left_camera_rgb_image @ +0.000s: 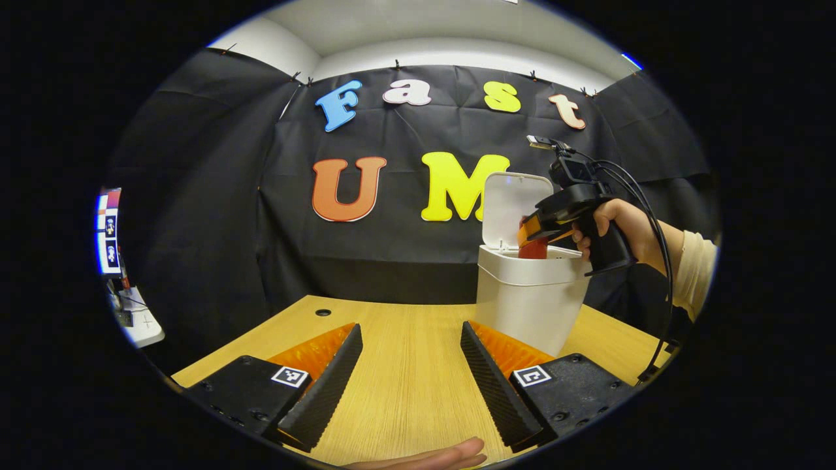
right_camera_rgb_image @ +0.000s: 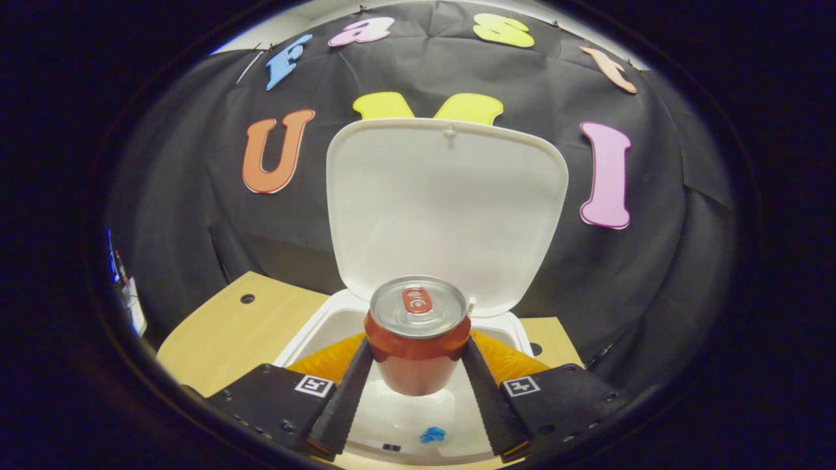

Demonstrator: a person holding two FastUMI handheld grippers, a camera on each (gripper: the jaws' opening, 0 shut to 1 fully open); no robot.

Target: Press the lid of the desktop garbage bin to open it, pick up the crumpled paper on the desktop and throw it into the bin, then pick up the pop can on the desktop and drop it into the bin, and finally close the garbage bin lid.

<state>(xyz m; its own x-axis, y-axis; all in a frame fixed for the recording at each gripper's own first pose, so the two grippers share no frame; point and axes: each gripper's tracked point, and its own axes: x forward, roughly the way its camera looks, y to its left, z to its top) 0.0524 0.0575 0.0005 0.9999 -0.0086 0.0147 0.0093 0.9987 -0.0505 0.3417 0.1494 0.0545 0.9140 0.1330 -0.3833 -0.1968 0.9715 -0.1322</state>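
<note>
While the garbage bin [right_camera_rgb_image: 326, 326] stands with its lid [right_camera_rgb_image: 447, 209] tipped up and back, the right gripper [right_camera_rgb_image: 416, 365] holds the pop can [right_camera_rgb_image: 417, 339] directly over the opening. Both fingers press the can's sides; it sits upright, pull tab on top, not yet let go.

Progress, as judged: lid-opening done. A small blue scrap [right_camera_rgb_image: 432, 434] lies on the bin's floor; whether the crumpled paper is in there too I cannot tell, though none shows on the desktop [left_camera_rgb_image: 405, 365]. The can step is near its end — release is what remains, then shutting the lid.

Left gripper view: the bin [left_camera_rgb_image: 529, 307] stands toward the desktop's far right part, lid [left_camera_rgb_image: 516, 209] upright at its rear edge. The right gripper [left_camera_rgb_image: 535, 238] reaches in from the right over the rim, can [left_camera_rgb_image: 534, 249] partly below rim level. The hand [left_camera_rgb_image: 617, 228] grips the handle, wrist roughly level, pale sleeve [left_camera_rgb_image: 695, 271] behind, cable trailing down.

Left gripper [left_camera_rgb_image: 411, 372]: fingers spread wide apart, nothing between them, low over the desktop's near edge, well apart from the bin. Fingers of a hand [left_camera_rgb_image: 437, 457] show at the bottom edge.

Risk, judged: can may clip the rim if released off-centre.
</note>
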